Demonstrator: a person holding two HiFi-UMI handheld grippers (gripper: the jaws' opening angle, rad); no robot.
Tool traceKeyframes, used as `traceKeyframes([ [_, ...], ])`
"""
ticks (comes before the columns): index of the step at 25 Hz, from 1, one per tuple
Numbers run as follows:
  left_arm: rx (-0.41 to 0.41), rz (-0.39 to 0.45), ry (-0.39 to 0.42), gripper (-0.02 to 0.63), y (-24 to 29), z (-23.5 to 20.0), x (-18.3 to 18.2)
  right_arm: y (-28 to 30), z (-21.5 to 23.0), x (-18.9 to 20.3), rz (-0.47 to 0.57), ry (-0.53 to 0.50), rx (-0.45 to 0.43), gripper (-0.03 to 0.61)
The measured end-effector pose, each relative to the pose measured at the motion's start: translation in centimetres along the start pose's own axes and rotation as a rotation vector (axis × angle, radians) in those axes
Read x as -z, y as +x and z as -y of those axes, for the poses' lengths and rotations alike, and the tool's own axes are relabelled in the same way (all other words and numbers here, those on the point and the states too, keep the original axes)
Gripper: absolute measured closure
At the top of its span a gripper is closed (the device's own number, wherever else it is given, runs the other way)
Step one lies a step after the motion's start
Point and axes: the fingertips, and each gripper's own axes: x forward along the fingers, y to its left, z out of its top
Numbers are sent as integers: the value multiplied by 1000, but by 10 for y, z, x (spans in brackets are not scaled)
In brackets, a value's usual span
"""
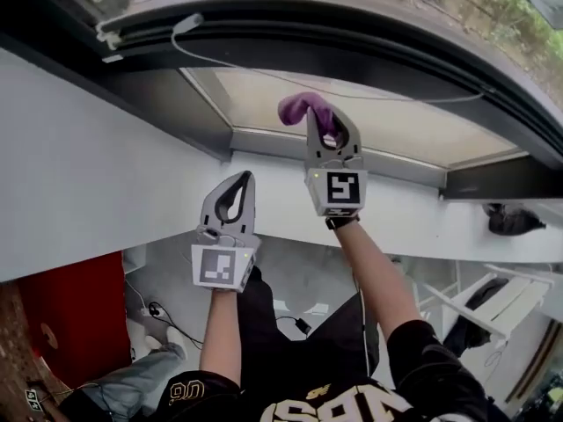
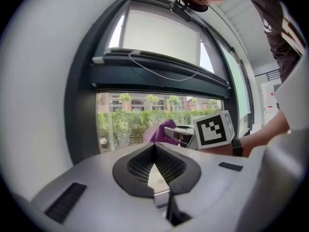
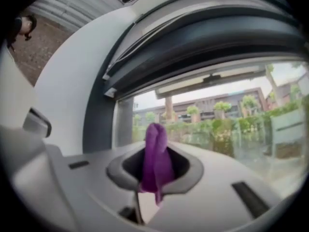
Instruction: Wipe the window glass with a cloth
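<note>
A purple cloth (image 1: pixel 299 108) bunches out of my right gripper (image 1: pixel 327 126), which is shut on it and held up at the lower left part of the window glass (image 1: pixel 378 121). In the right gripper view the cloth (image 3: pixel 155 153) stands upright between the jaws of the gripper (image 3: pixel 155 164), with the glass (image 3: pixel 222 120) just ahead; whether it touches the pane I cannot tell. My left gripper (image 1: pixel 239 181) is shut and empty, lower and to the left, in front of the white wall under the window. From the left gripper (image 2: pixel 154 148) view, the cloth (image 2: pixel 161 133) shows to the right.
A dark window frame (image 1: pixel 167 104) surrounds the glass, with a blind housing and a thin cord (image 1: pixel 290 79) above. White wall (image 1: pixel 79 174) lies left. A red object (image 1: pixel 79 310) stands lower left, a white chair (image 1: pixel 493 301) lower right, and cables (image 1: pixel 295 322) lie on the floor.
</note>
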Motion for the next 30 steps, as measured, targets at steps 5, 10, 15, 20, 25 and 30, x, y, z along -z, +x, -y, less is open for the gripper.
traceKeyframes([
  [5,-149,1,-17,604,-41,-73,2,87,-147,18,-54,45,-174,502],
  [10,-170,-23,-50,604,-46,-81,15,122,-159,28,-52,44,-129,502],
  [15,-68,16,-55,604,-3,-5,2,65,-63,25,-44,-20,-34,502],
  [20,68,18,-107,604,49,119,5,-48,119,45,-127,46,165,502],
  [25,189,23,-166,604,89,251,8,-167,305,60,-237,58,454,502],
  [30,260,23,-184,604,106,314,4,-241,412,65,-290,52,687,502],
])
